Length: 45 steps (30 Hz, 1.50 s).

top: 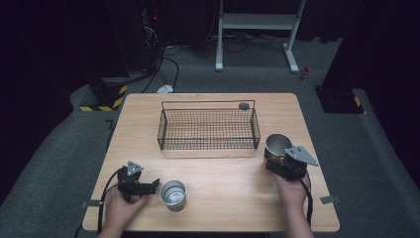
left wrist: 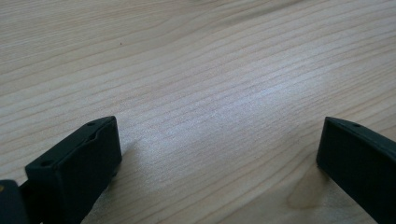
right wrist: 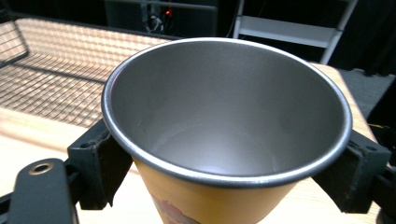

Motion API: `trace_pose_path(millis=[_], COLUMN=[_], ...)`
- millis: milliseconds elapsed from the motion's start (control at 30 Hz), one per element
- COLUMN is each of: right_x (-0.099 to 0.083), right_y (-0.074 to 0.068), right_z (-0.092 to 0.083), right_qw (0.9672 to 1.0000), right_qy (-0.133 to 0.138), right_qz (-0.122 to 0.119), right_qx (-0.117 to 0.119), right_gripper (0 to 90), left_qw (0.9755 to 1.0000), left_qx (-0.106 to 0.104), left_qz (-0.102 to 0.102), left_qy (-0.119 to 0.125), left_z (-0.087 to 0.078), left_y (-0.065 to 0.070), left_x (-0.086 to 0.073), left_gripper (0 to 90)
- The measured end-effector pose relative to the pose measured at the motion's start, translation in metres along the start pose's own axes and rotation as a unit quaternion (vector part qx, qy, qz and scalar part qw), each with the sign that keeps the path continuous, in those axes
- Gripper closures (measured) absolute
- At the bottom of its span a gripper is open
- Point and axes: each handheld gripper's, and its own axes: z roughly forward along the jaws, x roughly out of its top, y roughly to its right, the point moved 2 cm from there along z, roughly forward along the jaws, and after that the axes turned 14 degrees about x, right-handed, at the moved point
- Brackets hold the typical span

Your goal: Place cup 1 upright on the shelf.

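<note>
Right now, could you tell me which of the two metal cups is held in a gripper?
The cup right of the basket, clamped by the right gripper; the near cup stands free.

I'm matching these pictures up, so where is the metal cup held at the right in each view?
High view: the held cup is at the table's right, in the right tool, just right of the wire basket.
Left gripper view: not in it; open jaws over bare table.
Right gripper view: centre, clamped between the jaws.
Shared landmark: the basket, at upper left there.
</note>
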Motion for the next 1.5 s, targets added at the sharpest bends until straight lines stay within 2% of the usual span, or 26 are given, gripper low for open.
trace_pose_path(millis=[367, 567, 967, 1233, 1500], right_x=[0.003, 0.004, 0.017, 0.033, 0.050], right_y=[-0.038, -0.051, -0.068, -0.076, -0.082], right_z=[0.002, 0.007, 0.016, 0.021, 0.030], right_qw=[0.9989, 0.9980, 0.9967, 0.9965, 0.9963], right_qy=[0.007, 0.004, 0.012, 0.029, 0.035], right_qz=[-0.016, -0.021, -0.020, -0.023, -0.027], right_qx=[0.044, 0.059, 0.078, 0.075, 0.073], right_gripper=[14.4, 14.4, 14.4, 14.4, 14.4], left_qw=[1.0000, 1.0000, 1.0000, 1.0000, 1.0000], left_qx=[0.000, 0.002, 0.002, 0.002, 0.001], left_qz=[0.000, 0.000, -0.002, 0.001, -0.001], left_qy=[0.000, -0.001, -0.001, -0.002, -0.002], left_z=[0.000, 0.000, 0.000, 0.000, 0.000], left_y=[0.000, 0.000, 0.000, 0.000, 0.000], left_x=[0.000, 0.000, 0.000, 0.000, 0.000], left_gripper=[0.3, 0.3, 0.3, 0.3, 0.3])
